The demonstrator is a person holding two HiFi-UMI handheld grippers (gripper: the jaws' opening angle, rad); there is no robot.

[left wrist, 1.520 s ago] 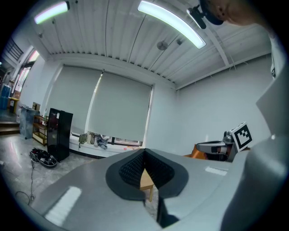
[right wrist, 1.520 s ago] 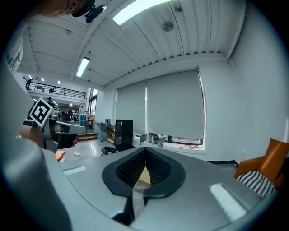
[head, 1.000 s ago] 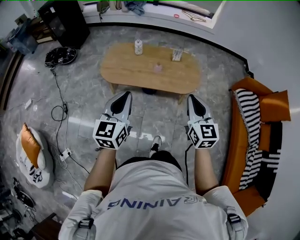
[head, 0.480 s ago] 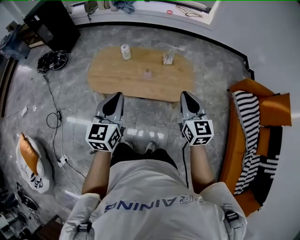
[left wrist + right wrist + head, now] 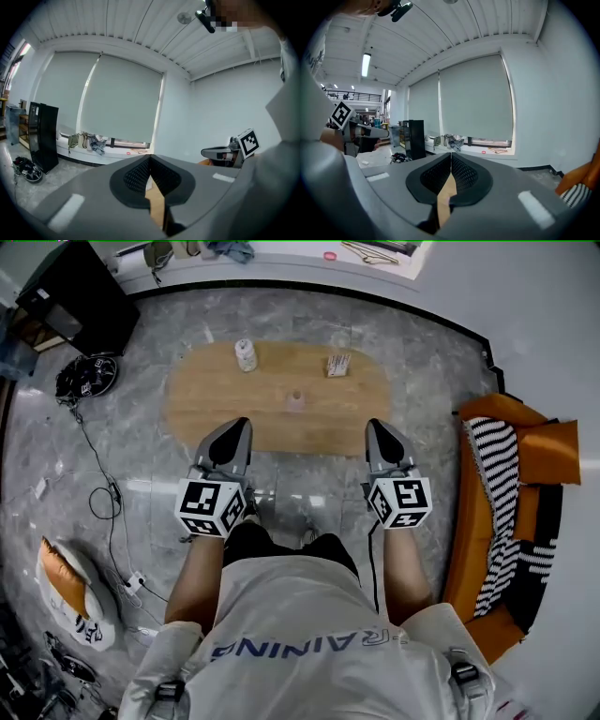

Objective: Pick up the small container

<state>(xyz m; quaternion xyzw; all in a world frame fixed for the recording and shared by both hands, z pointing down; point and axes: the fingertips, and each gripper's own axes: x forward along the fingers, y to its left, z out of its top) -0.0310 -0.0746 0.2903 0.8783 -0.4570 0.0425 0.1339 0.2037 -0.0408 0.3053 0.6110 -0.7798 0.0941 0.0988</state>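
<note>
**Small container: on the table, ahead of and between two closed grippers**

Small container (image 5: 295, 400): pinkish, standing on the oval wooden table (image 5: 206, 418). It lies forward of both tools, roughly midway between their lines, and is well apart from either tip.

Left gripper (image 5: 239, 423): jaws pressed together at the tips, with nothing between them. It is held over the near edge of the table. Off to its left on the floor are a black cabinet (image 5: 66, 301), a black round device (image 5: 86, 376) and an orange cushion (image 5: 61, 582).

White patterned cylinder (image 5: 246, 354): upright on the far side of the table, straight ahead of the left gripper and left of the small container.

Small box-like item (image 5: 337, 365): on the far side of the table, ahead and slightly left of the right gripper. Its detail is too small to tell.

Right gripper (image 5: 378, 425): jaws pressed together and empty, over the table's near edge. To its right is an orange sofa (image 5: 487, 521) carrying a black-and-white striped throw (image 5: 497, 465).
</note>
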